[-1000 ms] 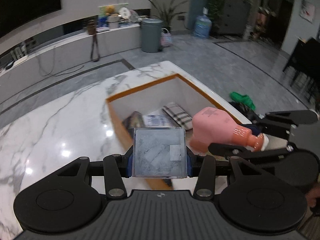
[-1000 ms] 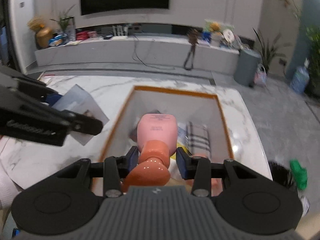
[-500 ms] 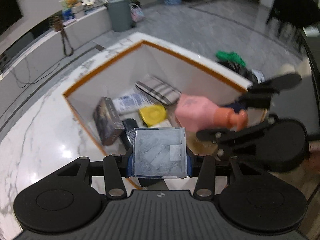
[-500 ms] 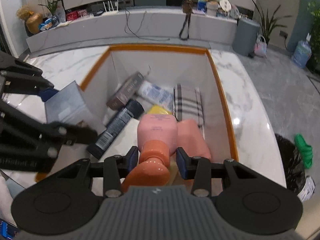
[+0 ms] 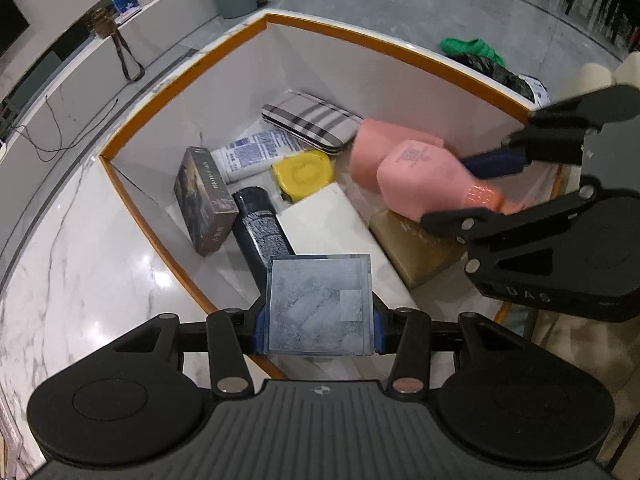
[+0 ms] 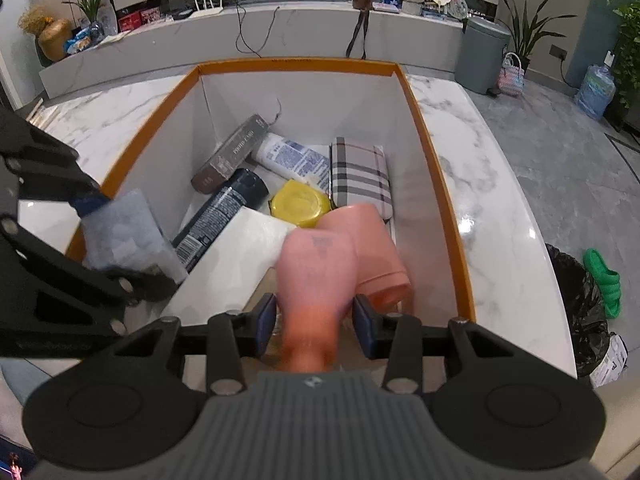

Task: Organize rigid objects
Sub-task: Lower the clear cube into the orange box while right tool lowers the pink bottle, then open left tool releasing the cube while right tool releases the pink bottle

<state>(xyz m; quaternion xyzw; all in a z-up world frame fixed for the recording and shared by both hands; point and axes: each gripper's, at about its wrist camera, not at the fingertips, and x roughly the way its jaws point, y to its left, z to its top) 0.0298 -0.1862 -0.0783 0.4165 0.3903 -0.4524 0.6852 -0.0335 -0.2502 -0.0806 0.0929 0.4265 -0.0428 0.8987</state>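
A white box with an orange rim (image 6: 424,152) stands on the marble table. My left gripper (image 5: 319,312) is shut on a clear square case (image 5: 316,292), holding it over the box's near left wall. The right wrist view shows that case (image 6: 124,236) at the left. My right gripper (image 6: 314,320) hangs over the box's near end. A pink bottle with an orange cap (image 6: 316,264) sits between its fingers, blurred, and a thin gap shows at each pad. The left wrist view has the same bottle (image 5: 416,176) in the right gripper (image 5: 448,190).
The box holds a second pink bottle (image 6: 372,240), a plaid case (image 6: 358,172), a yellow round tin (image 6: 300,204), a white tube (image 6: 292,156), a brown carton (image 6: 232,152), a dark can (image 6: 220,216) and a white flat box (image 6: 240,256). A black bin bag (image 6: 580,300) stands right of the table.
Both grippers have sunk and tipped down over the box, so its contents now fill the views. The pink bottle, gripped firmly before, now looks blurred and loose between the right pads.
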